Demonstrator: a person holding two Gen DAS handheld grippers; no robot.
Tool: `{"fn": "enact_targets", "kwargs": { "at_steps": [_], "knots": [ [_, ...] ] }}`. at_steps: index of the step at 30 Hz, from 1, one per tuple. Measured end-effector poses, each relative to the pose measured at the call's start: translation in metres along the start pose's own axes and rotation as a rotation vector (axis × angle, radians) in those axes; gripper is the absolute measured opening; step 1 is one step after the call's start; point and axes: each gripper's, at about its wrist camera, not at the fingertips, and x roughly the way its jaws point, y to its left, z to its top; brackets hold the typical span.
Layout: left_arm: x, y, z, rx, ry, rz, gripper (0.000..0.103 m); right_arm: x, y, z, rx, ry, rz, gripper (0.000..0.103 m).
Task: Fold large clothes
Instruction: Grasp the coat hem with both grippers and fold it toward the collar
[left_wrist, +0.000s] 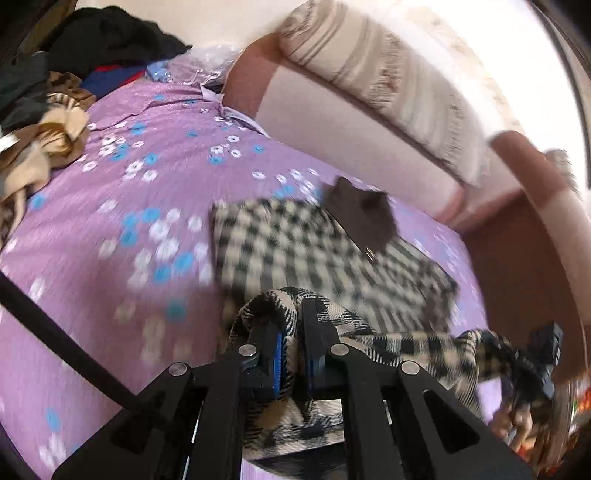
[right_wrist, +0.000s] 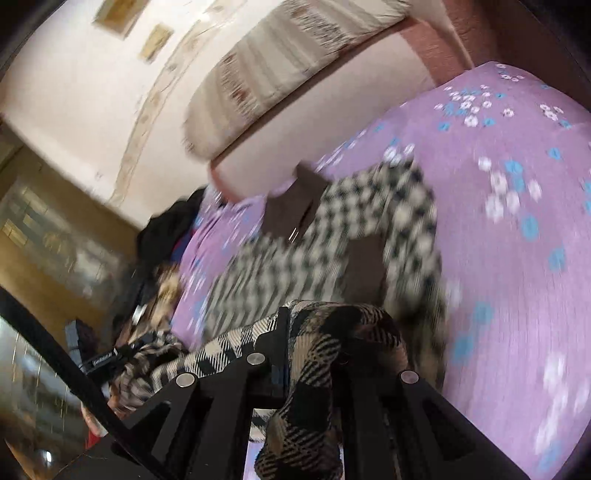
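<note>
**Checked shirt held over the bed**

The shirt (left_wrist: 295, 251) lies partly on my bed's purple flowered sheet (left_wrist: 110, 221), below a striped pillow (left_wrist: 388, 74); a clothes pile (left_wrist: 74, 55) sits at the far end. My left hand-held gripper (left_wrist: 293, 332) and right hand-held gripper (right_wrist: 310, 332) each pinch its lifted near edge.

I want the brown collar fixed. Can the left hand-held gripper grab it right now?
Probably not yet: the left hand-held gripper is already shut on the checked garment, so it is full. The brown collar lies uncovered farther up the bed.
</note>
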Motion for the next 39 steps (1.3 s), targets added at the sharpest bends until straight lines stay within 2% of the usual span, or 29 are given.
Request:
{"fn": "enact_targets", "kwargs": {
  "at_steps": [3,6,7,9,10,11,15,18,20,23,29,31,33,39],
  "knots": [
    [0.046,-0.001,0.029,-0.019,0.032,0.056,0.009,0.033,-0.021,0.033,0.050,0.008,-0.042,0.010],
    [0.082,0.005,0.045,-0.073,0.070,0.062,0.009,0.060,-0.042,0.052,0.116,0.041,-0.068,0.015],
    [0.089,0.007,0.049,-0.083,0.072,0.051,0.010,0.066,-0.047,0.055,0.133,0.047,-0.068,0.021],
    [0.096,0.011,0.056,-0.116,0.063,-0.002,0.010,0.074,-0.053,0.062,0.153,0.046,-0.067,0.044],
    [0.094,0.013,0.056,-0.135,0.054,-0.029,0.013,0.075,-0.054,0.066,0.153,0.028,-0.058,0.059],
    [0.094,0.017,0.057,-0.159,0.045,-0.059,0.015,0.072,-0.054,0.067,0.153,0.014,-0.044,0.064],
    [0.093,0.031,0.062,-0.281,0.006,-0.155,0.049,0.067,-0.059,0.075,0.179,-0.024,-0.019,0.069],
    [0.088,0.041,0.070,-0.367,-0.020,-0.203,0.057,0.062,-0.062,0.081,0.195,-0.055,-0.013,0.072],
    [0.082,0.043,0.074,-0.391,-0.045,-0.205,0.063,0.059,-0.057,0.083,0.182,-0.073,-0.019,0.079],
    [0.069,0.042,0.079,-0.378,-0.074,-0.184,0.069,0.047,-0.042,0.086,0.120,-0.128,-0.062,0.085],
    [0.039,0.035,0.072,-0.286,-0.082,-0.132,0.072,0.027,-0.012,0.085,0.012,-0.187,-0.091,0.085],
    [0.027,0.029,0.060,-0.225,-0.089,-0.088,0.078,0.031,0.000,0.079,-0.035,-0.170,-0.107,0.085],
    [0.018,0.024,0.041,-0.164,-0.083,-0.032,0.078,0.036,0.008,0.071,-0.074,-0.140,-0.118,0.085],
    [0.017,0.033,-0.026,-0.064,-0.020,0.066,0.078,0.058,0.045,0.035,-0.205,-0.037,-0.115,0.085]
  ]
}}
